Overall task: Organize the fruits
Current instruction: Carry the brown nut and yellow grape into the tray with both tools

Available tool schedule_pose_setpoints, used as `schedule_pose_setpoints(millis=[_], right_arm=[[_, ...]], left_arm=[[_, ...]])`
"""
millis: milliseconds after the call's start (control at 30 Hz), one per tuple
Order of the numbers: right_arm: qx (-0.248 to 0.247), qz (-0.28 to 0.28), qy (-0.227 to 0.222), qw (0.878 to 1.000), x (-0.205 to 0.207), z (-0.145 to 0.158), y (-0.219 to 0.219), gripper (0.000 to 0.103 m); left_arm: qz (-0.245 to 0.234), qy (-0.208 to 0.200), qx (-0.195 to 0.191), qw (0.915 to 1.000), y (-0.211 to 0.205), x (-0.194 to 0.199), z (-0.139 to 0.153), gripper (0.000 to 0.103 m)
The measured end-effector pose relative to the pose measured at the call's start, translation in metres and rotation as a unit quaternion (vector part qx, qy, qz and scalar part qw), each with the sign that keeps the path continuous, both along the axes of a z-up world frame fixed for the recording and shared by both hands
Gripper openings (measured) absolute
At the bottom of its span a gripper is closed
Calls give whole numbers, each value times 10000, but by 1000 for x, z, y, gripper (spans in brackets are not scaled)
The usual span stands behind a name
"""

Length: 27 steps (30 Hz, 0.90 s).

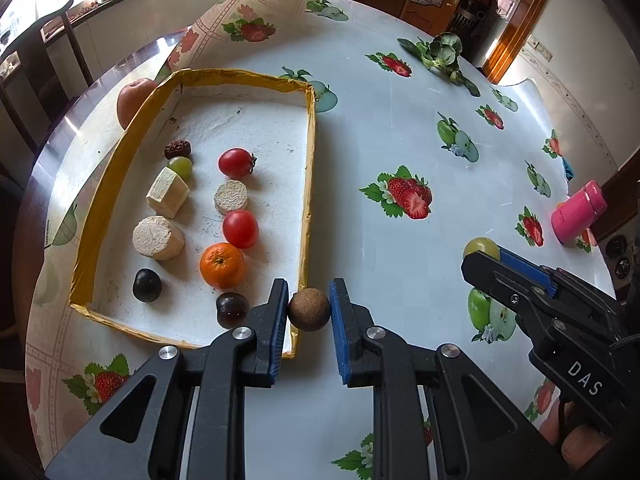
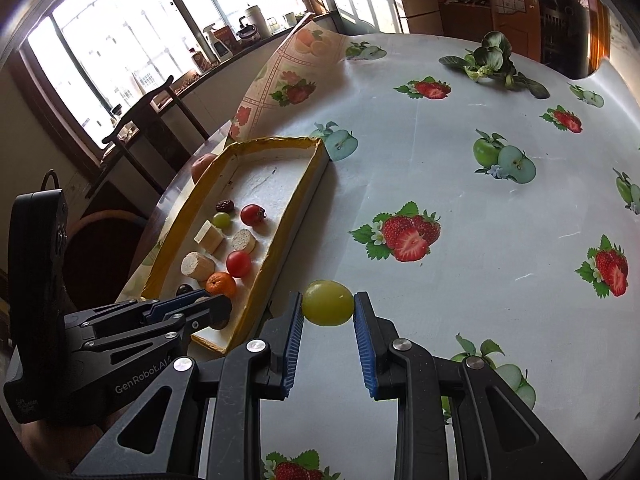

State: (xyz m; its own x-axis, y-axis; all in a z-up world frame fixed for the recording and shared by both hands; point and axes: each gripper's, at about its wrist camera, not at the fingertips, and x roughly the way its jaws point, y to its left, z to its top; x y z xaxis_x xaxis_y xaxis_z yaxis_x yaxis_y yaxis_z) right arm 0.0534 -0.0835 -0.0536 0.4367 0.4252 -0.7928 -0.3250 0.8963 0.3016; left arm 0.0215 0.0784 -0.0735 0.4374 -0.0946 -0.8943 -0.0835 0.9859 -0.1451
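Brown round fruit [image 1: 309, 310]: small, matte, rough-skinned sphere, likely a longan. Held in the left tool [image 1: 308, 311], pads clamped on its two sides, above the near right corner of the tray [image 1: 308, 184]. Judged light, with a thin brittle shell over soft flesh; too much squeeze could crack it. A grip across the widest part, as it is now, looks right. Being round, it may roll once set down.

Green grape [image 2: 328, 302]: smooth, glossy, yellow-green oval. Held in the right tool [image 2: 327, 308], pads closed on its long ends, above the surface [image 2: 460, 168] just right of the tray. Judged light, soft and slippery; it bruises easily and could squirt out of ribbed pads under more force.

Tray: shallow white foam box with yellow taped rim, resting on the surface. Contents in two rough rows: a wrinkled dark date [image 1: 178, 149], a second green grape [image 1: 180, 166], three pale cut chunks [image 1: 168, 192] that I cannot identify, two cherry tomatoes [image 1: 240, 229], a mandarin [image 1: 222, 265], and two dark round fruits [image 1: 147, 285]. The far half of the tray is bare.

An apple [image 1: 130, 100] sits outside the tray, against its far left wall. Leafy greens [image 1: 440, 54] and a pink bottle [image 1: 578, 213] lie well apart on the fruit-print cloth.

Judgement: both held fruits look destined for the tray.
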Motion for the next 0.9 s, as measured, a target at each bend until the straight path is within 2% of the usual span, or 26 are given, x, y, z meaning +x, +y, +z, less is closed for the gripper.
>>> schedule_pose_setpoints(millis=[900], right_arm=[[51, 398, 11, 9992, -4, -3, 50, 26]], left_arm=[[369, 16, 263, 9990, 43, -7, -5, 18]])
